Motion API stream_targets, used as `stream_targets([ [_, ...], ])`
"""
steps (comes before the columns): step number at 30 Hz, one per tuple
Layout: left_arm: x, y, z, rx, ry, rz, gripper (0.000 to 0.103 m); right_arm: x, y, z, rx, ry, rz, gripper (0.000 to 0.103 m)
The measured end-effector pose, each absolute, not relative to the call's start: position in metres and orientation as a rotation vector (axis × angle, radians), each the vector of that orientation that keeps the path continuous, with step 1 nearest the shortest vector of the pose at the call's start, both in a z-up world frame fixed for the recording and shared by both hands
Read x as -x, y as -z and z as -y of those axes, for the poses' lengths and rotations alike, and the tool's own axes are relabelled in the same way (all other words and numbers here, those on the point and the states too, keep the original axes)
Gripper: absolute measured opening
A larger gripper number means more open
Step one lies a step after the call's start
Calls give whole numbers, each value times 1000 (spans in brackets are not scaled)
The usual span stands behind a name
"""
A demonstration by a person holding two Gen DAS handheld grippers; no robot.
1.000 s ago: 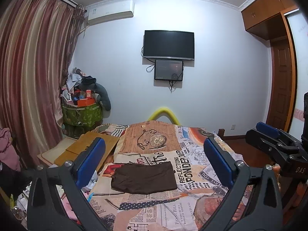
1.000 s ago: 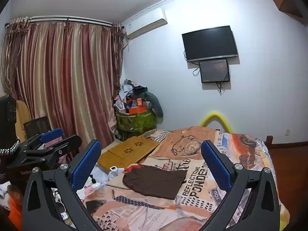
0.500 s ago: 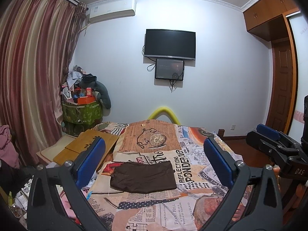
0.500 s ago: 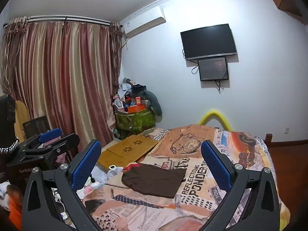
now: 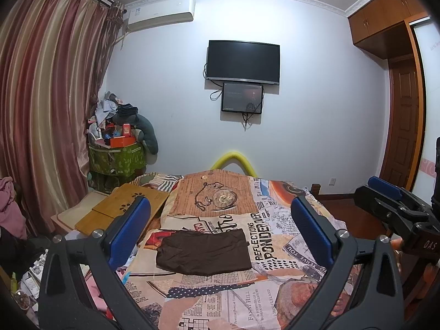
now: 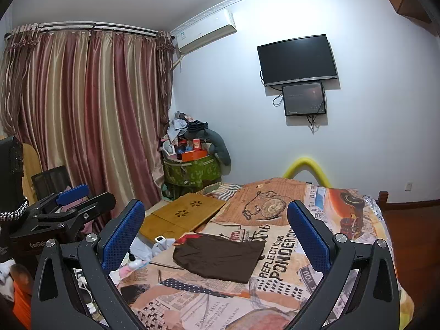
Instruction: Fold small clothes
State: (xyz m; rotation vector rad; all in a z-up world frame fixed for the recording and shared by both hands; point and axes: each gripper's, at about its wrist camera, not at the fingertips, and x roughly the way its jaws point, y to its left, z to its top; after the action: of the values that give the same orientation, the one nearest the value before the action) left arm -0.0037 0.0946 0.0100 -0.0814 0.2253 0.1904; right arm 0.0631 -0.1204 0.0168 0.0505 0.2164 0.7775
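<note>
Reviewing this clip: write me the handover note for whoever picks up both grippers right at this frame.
Left gripper: open, empty, held above the bed, aimed at the garment.
Right gripper: open, empty, beside the left one.
Brown garment: lies flat on the newspaper-print bedspread, near its left edge, looking like a neat rectangle; neither gripper touches it.
Done: it may already be folded once; the pictures cannot settle that.
Left: reach down, take an edge and fold it smaller if needed. No other small clothes are laid out on the bedspread.
</note>
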Motion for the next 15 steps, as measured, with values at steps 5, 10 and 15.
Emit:
stream_targets([
  [5,2,-9,-93,88,-179,-228,103,-64,-17,121,-52,-777,-217,103],
  [10,2,-8,-93,96,-167,-224,103,-64,-18,121,-54,-777,-217,103],
  [15,2,-8,-92,94,-164,-227,103,-65,-18,121,-55,-777,-217,103],
])
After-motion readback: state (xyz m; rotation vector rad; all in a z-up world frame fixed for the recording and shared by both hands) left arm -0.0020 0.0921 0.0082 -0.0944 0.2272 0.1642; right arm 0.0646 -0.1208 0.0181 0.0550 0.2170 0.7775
